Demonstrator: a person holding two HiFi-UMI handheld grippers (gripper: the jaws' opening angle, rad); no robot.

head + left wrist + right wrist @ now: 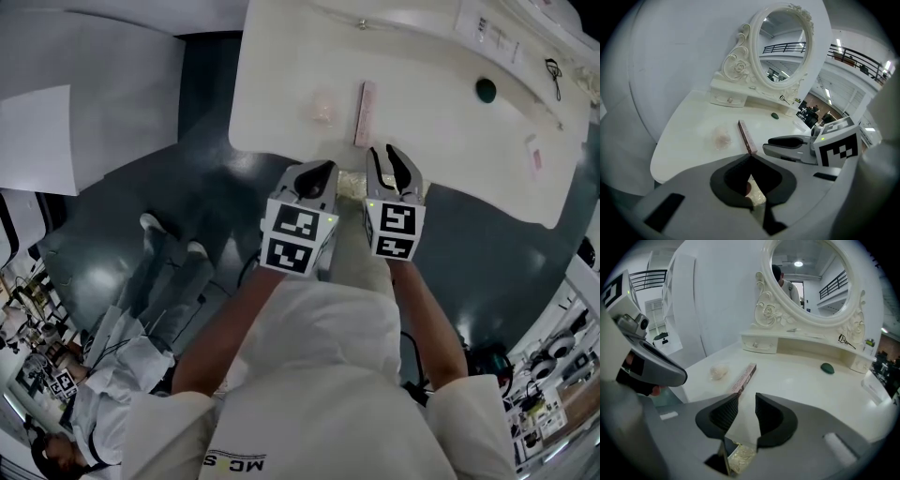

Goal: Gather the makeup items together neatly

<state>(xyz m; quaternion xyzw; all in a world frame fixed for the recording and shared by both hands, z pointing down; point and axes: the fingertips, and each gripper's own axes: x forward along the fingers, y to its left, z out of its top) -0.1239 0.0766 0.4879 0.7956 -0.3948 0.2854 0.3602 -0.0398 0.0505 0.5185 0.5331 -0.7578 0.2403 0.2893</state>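
Observation:
A long pink box (365,112) (746,137) (744,377) lies on the white vanity table (281,112), with a pale pink puff (324,106) (723,137) (719,371) just left of it. A dark green oval item (486,89) (827,367) sits far to the right. A glittery gold piece (352,181) (739,456) lies at the table's front edge between the two grippers. My left gripper (317,171) (750,157) hovers at that edge, its tips touching with nothing between them. My right gripper (384,155) (747,399) stands open just short of the pink box's near end.
An ornate oval mirror (783,47) (811,277) with a small drawer shelf stands at the table's back. A black wire tool (846,339) rests on the shelf, and a small pale packet (534,157) lies at the right end. Another person (112,375) is on the floor at lower left.

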